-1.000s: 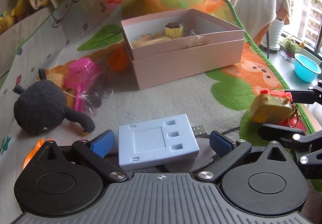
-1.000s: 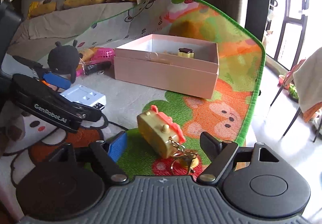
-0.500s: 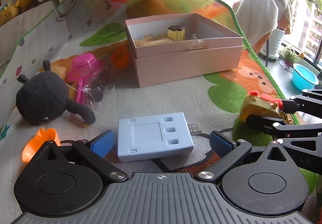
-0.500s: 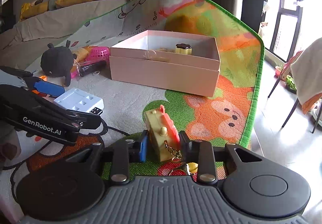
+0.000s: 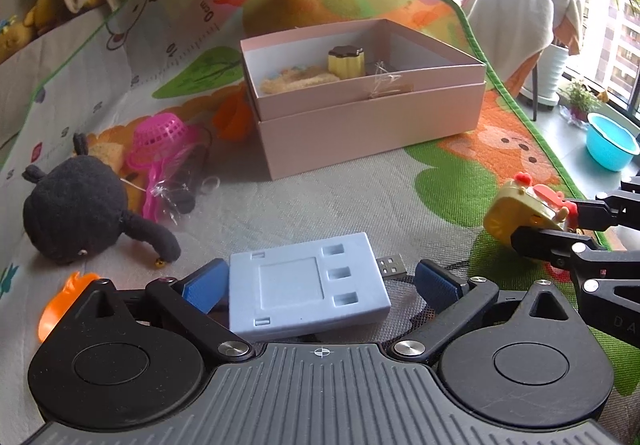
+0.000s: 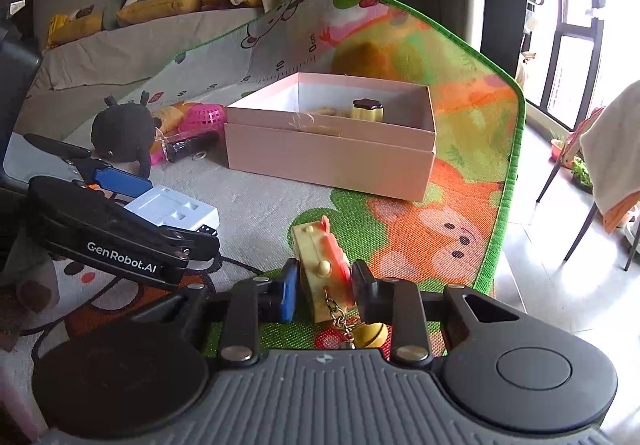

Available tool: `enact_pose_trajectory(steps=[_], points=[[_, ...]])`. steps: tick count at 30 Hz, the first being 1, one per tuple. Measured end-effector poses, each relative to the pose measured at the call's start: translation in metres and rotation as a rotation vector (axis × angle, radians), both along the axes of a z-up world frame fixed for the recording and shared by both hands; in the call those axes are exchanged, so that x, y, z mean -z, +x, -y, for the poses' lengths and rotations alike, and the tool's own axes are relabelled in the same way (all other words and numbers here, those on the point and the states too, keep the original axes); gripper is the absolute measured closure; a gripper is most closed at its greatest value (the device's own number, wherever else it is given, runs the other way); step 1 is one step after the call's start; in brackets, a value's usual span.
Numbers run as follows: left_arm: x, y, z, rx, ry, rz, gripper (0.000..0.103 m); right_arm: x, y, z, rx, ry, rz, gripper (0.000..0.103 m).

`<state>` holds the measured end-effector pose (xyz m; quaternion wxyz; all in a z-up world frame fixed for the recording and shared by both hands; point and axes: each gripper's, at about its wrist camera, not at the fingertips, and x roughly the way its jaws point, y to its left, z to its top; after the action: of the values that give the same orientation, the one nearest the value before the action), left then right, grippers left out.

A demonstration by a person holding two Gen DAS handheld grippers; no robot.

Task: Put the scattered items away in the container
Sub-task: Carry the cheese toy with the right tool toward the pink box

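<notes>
The pink box (image 5: 372,133) stands open on the play mat and holds a yellow pudding toy (image 5: 346,61) and a biscuit-coloured item. My right gripper (image 6: 323,287) is shut on a yellow chicken keychain (image 6: 320,265) and holds it just above the mat, near the box's front; it also shows in the left wrist view (image 5: 524,213). My left gripper (image 5: 316,281) is open around a light blue USB hub (image 5: 304,289) that lies on the mat; its left pad looks close to or touching the hub.
A black plush (image 5: 76,213), a pink basket toy (image 5: 160,137), a wrapped dark tube (image 5: 180,185) and an orange piece (image 5: 60,305) lie left of the box. The mat's green edge (image 6: 508,205) drops to the floor at right. A blue bowl (image 5: 610,141) sits beyond.
My right gripper has closed on the chicken keychain and lifted it slightly. My left gripper has stayed open around the blue hub and edged closer to it.
</notes>
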<state>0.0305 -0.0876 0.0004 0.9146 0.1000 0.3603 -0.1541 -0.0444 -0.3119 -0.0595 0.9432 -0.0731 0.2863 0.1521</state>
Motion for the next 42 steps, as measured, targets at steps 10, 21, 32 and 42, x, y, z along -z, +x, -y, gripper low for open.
enact_pose_trajectory(steps=[10, 21, 32, 42], points=[[-0.011, -0.018, -0.007, 0.051, -0.032, 0.011, 0.007, -0.016, -0.003, 0.001, -0.038, -0.012, 0.011, 0.083], [-0.034, -0.036, -0.004, 0.166, -0.079, 0.059, 0.007, -0.025, 0.007, 0.01, -0.055, -0.013, -0.003, 0.091], [-0.012, -0.033, -0.003, 0.171, -0.086, -0.008, 0.007, -0.013, 0.006, 0.01, -0.064, 0.003, 0.006, 0.058], [-0.01, -0.036, -0.003, 0.171, -0.082, -0.012, 0.007, 0.003, 0.02, 0.008, -0.061, 0.007, -0.08, 0.065]])
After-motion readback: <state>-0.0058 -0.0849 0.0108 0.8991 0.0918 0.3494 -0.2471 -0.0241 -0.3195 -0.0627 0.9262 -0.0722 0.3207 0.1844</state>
